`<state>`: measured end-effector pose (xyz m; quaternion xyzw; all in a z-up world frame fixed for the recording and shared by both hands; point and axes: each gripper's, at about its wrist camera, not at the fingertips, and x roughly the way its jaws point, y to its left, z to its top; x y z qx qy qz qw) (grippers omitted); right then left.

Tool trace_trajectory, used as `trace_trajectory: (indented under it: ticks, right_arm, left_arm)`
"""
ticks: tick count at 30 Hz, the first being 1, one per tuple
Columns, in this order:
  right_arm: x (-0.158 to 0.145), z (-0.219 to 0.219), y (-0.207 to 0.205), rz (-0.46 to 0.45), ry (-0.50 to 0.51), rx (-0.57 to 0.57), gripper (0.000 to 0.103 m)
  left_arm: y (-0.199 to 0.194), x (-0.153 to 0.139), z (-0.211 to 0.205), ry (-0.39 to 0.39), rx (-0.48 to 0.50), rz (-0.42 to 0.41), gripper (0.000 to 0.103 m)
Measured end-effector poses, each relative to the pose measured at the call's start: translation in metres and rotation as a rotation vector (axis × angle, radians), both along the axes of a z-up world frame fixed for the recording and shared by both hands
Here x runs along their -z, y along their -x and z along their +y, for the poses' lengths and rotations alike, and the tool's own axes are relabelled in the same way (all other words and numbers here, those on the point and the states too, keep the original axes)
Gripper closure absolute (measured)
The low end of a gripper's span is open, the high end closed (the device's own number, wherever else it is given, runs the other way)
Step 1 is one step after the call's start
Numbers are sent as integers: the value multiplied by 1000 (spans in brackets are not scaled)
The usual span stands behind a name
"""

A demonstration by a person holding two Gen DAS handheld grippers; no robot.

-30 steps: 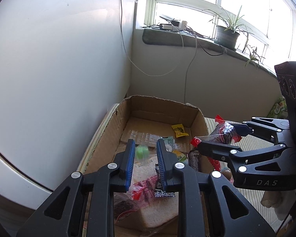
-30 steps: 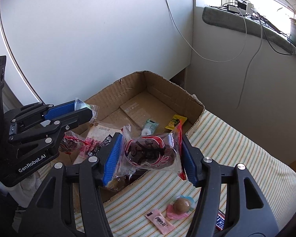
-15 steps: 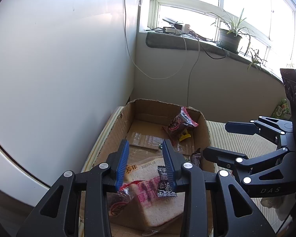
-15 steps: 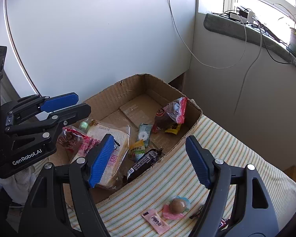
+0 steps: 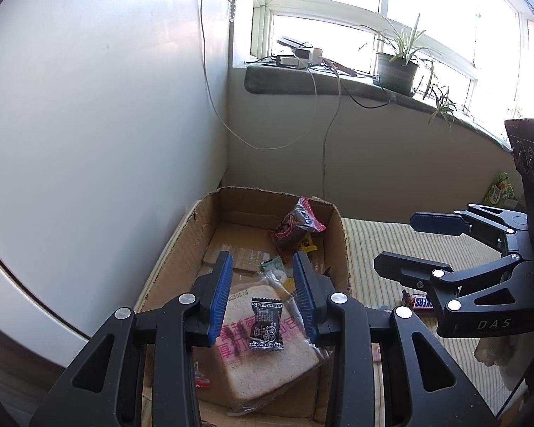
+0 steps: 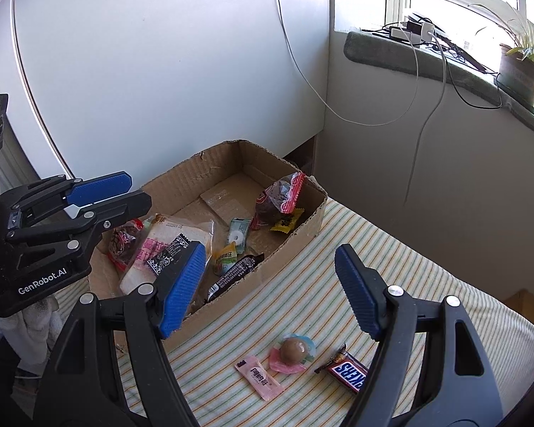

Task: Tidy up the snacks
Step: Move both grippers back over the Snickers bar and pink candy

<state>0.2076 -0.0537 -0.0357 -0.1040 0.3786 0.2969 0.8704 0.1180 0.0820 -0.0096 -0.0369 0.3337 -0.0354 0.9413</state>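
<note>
A cardboard box [image 6: 295, 238] [image 5: 181, 249] on the striped cloth holds several snacks: a wrapped bread slice [image 5: 267, 352] [image 6: 149, 249] with a small black sachet [image 5: 267, 323] lying on it, and a red-edged dark pastry bag [image 5: 295, 224] [image 6: 277, 199] at the far end. My left gripper [image 5: 261, 288] [image 6: 106, 199] is open and empty above the bread. My right gripper [image 6: 270, 284] [image 5: 409, 245] is wide open and empty above the box's right edge. On the cloth lie a Snickers bar [image 6: 349, 373], a round chocolate in pink-blue wrap [image 6: 292, 350] and a pink sachet [image 6: 258, 379].
A white wall panel [image 5: 89, 124] stands close behind the box. A windowsill with a potted plant [image 5: 397, 67], a power strip [image 6: 414, 32] and hanging cables lies beyond. A green packet [image 5: 498, 192] lies at the far right.
My right gripper opened and let go of the pastry bag, which now lies at the box's far end. My left gripper dropped the black sachet onto the bread. Both grippers drew back and up.
</note>
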Motion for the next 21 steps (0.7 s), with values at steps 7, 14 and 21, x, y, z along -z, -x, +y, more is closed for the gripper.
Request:
trace_trajectory:
  ticks: [7, 14, 21]
  right_arm:
    - [-6, -29, 8, -19, -2, 34, 25]
    - [-8, -76, 14, -18, -12, 96, 25]
    - [4, -115, 16, -1, 34, 126, 25]
  left_arm:
    - [4, -4, -22, -6, 41, -6, 69]
    - [7, 2, -52, 5, 95, 1, 61]
    - [11, 14, -80, 16, 153, 32, 61]
